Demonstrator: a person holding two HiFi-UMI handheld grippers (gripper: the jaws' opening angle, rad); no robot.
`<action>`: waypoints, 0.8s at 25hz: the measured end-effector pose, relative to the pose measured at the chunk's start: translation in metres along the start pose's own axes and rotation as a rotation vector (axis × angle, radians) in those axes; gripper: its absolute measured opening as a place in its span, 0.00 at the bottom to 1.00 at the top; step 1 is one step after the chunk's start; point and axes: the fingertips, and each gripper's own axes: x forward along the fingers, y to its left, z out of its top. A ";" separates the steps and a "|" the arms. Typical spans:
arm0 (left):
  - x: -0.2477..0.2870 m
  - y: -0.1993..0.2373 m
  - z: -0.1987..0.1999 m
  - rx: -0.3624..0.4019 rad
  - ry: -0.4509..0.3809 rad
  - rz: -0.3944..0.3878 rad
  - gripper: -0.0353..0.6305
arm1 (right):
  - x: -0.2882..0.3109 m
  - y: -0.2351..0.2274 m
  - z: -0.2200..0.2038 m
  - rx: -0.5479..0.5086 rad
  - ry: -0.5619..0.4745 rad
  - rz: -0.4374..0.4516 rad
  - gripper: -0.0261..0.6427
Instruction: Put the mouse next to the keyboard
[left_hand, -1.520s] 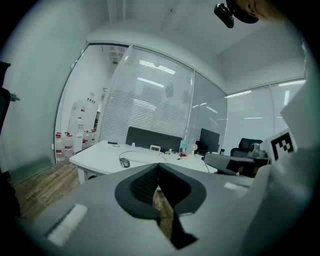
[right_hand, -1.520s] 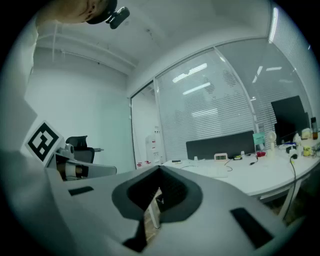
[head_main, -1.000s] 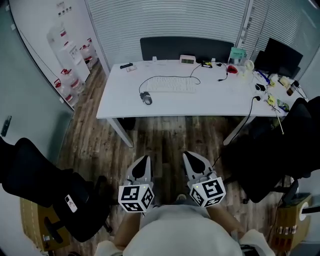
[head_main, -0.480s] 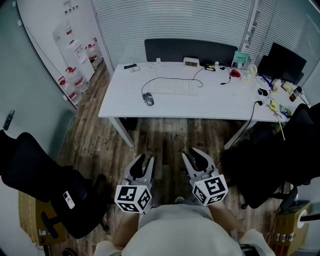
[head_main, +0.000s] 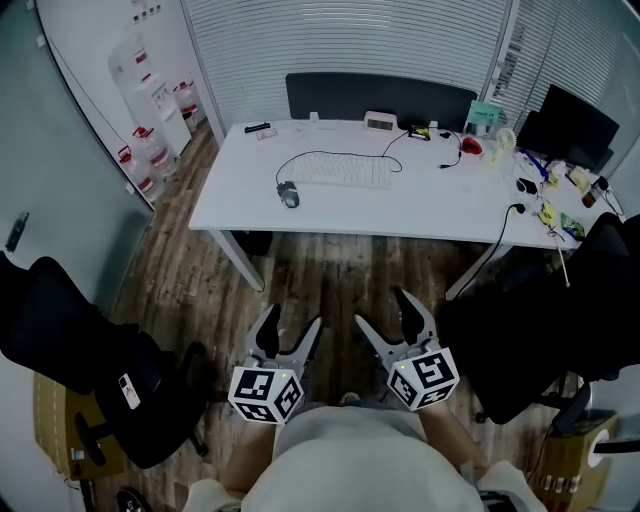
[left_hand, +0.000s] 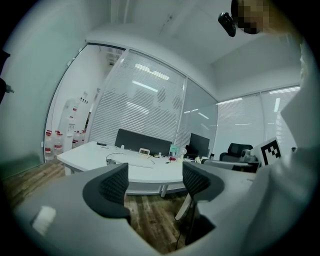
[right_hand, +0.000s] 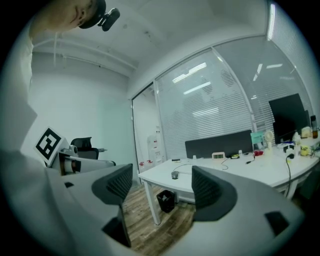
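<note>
A dark grey wired mouse (head_main: 288, 194) lies on the white desk (head_main: 440, 205), just left of the white keyboard (head_main: 345, 172); its cable loops behind the keyboard. The mouse (right_hand: 174, 175) also shows far off in the right gripper view. Both grippers hang over the wood floor, well short of the desk. My left gripper (head_main: 288, 333) has just been opening and stands open with nothing between its jaws. My right gripper (head_main: 388, 315) has likewise just been opening and is open and empty. In the left gripper view the desk (left_hand: 165, 172) lies far ahead beyond the spread pads (left_hand: 113, 184).
Black office chairs stand at the left (head_main: 70, 345) and right (head_main: 555, 320). The desk's right end holds a monitor (head_main: 570, 118), cables and small clutter. A dark partition (head_main: 380, 98) backs the desk. Water bottles (head_main: 150, 110) stand by the far left wall. A bin (right_hand: 166, 201) sits under the desk.
Both grippers' jaws have spread from shut to wide apart. The grippers have shifted slightly in the head view. The mouse and keyboard have not moved on the desk.
</note>
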 end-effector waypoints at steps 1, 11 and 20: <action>0.001 -0.002 -0.001 -0.002 -0.001 0.003 0.54 | -0.001 -0.003 -0.001 0.000 0.002 0.001 0.56; 0.004 -0.001 -0.005 -0.012 0.003 0.048 0.54 | 0.003 -0.016 -0.007 0.015 0.019 0.004 0.57; 0.036 0.028 0.002 -0.030 -0.009 0.068 0.54 | 0.041 -0.041 -0.007 0.017 0.021 -0.013 0.57</action>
